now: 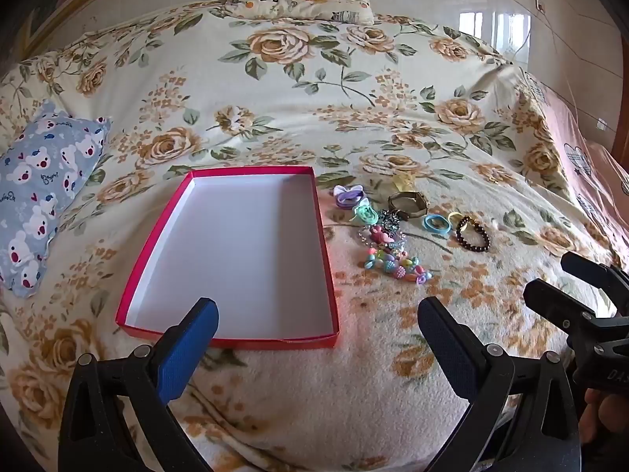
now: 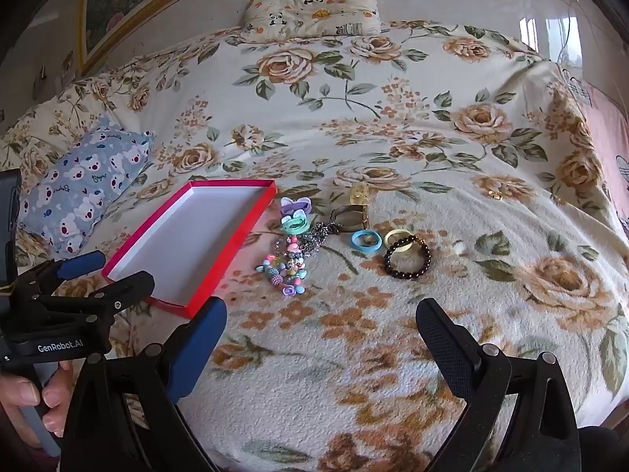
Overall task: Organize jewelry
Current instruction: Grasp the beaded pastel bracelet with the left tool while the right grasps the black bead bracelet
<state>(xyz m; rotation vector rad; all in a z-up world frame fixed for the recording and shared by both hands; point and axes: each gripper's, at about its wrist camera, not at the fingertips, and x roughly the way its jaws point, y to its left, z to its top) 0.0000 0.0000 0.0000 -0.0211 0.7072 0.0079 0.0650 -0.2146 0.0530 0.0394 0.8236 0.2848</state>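
You have a fuzzy, matt fleece blanket (image 2: 354,354) under your work, and on it a cardboard box (image 1: 328,259) with a red outside and a smooth, matt white paper lining. The dark bead bracelet (image 2: 407,257) looks polished and glossy, the blue ring (image 2: 366,240) smooth like plastic, and the bangle (image 1: 408,204) dull brassy metal. Your gripper fingers (image 1: 188,348) carry textured blue pads on matt black plastic.

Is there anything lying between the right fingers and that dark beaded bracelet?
Nothing visible. Only bare floral blanket lies between the open right gripper and the dark beaded bracelet; the other jewelry sits farther left.
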